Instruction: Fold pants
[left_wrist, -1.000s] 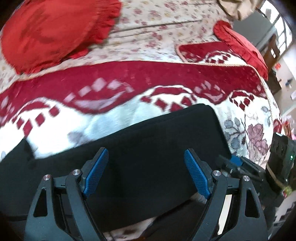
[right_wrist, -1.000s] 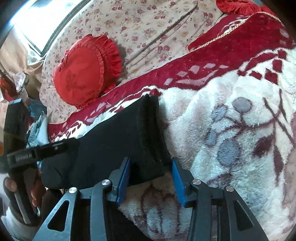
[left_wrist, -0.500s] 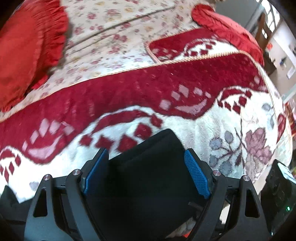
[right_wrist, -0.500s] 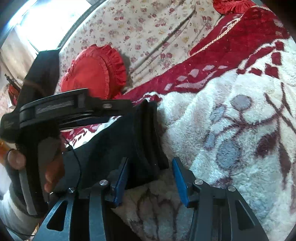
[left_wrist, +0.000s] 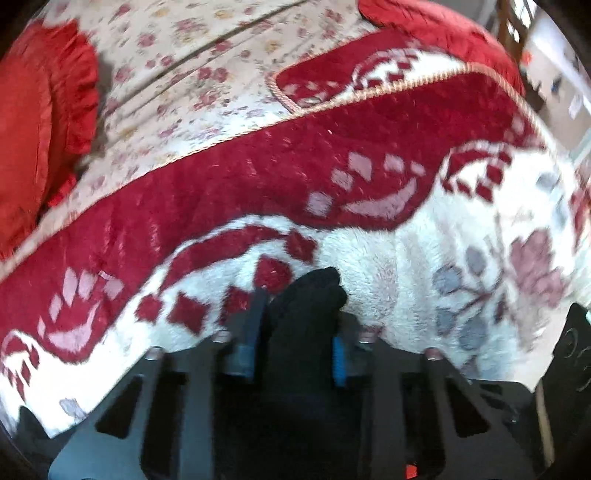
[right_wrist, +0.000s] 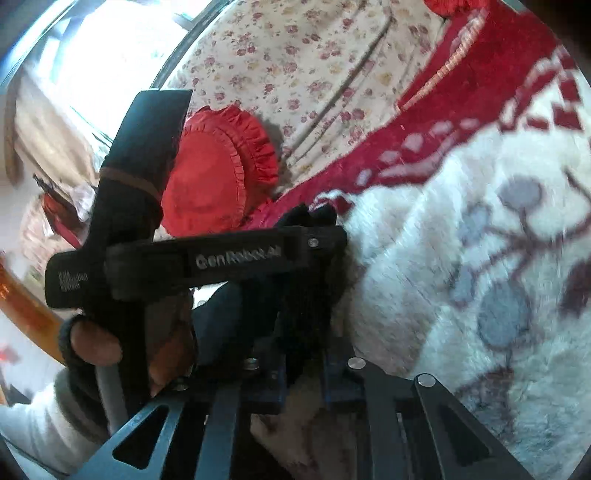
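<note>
Pants (left_wrist: 306, 295) matt black knit cloth (probably); blanket (left_wrist: 388, 266) fluffy plush; cushion (right_wrist: 218, 173) red fabric.

Mostly blur and cut-offs

The pants (left_wrist: 306, 295) show only as a dark bunch, the rest hidden behind both grippers; the blanket (left_wrist: 424, 258) smears with motion, and the cushion (left_wrist: 33, 147) runs off the left edge.

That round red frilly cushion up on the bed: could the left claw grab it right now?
Probably not. The left gripper is shut on the black pants, so its jaws are occupied. The round red ruffled cushion sits apart, far across the red-and-white plush blanket; nothing blocks the way, but it would have to let go first.
</note>
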